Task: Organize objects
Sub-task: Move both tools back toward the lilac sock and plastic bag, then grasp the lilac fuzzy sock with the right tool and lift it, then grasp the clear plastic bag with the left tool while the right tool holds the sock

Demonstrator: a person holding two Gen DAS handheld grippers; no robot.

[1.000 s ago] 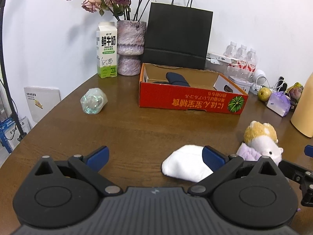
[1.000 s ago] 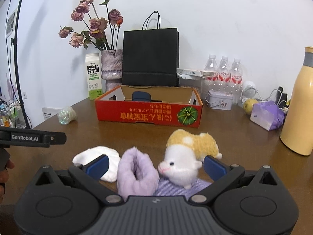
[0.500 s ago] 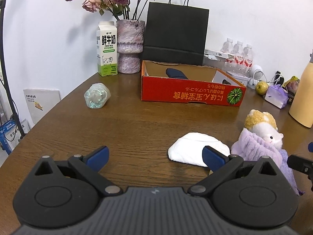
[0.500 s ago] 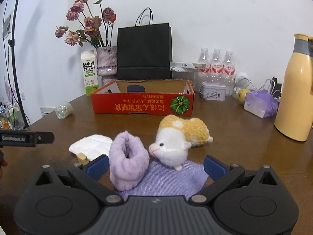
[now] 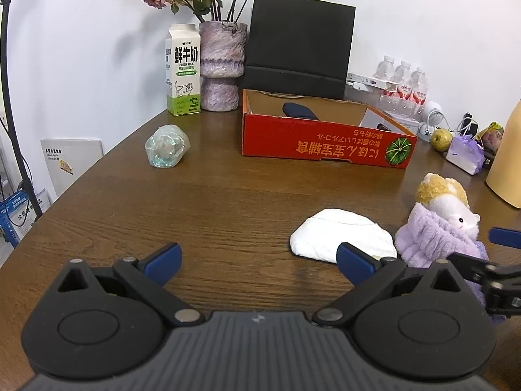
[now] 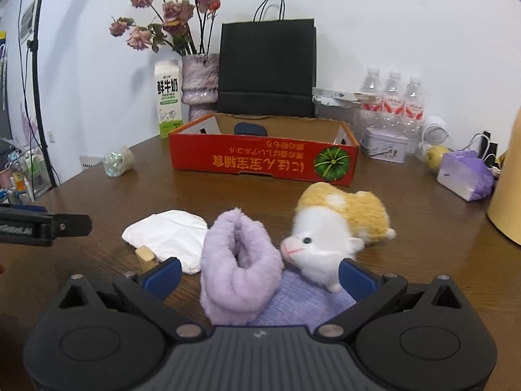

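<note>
Plush toy [image 6: 338, 228]: white and yellow, lying on the counter [image 6: 407, 228] in front of the red box, its snout touching the purple cloth [image 6: 241, 267].
White cloth [image 5: 342, 236]: flat on the counter, just left of the purple cloth.
Red box [image 6: 263, 159]: open cardboard tray, inverted printed characters, pumpkin picture.
Milk carton [image 5: 182, 68]: reads "FRESH MILK".
Right hand-held gripper [image 6: 259, 273]: jaws wide apart, empty, flanking cloth and toy.
Left hand-held gripper [image 5: 259, 257]: wide open, empty.

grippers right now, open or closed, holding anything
left gripper: open, holding nothing.
right gripper: open, the purple sock between its fingers, not clamped.
</note>
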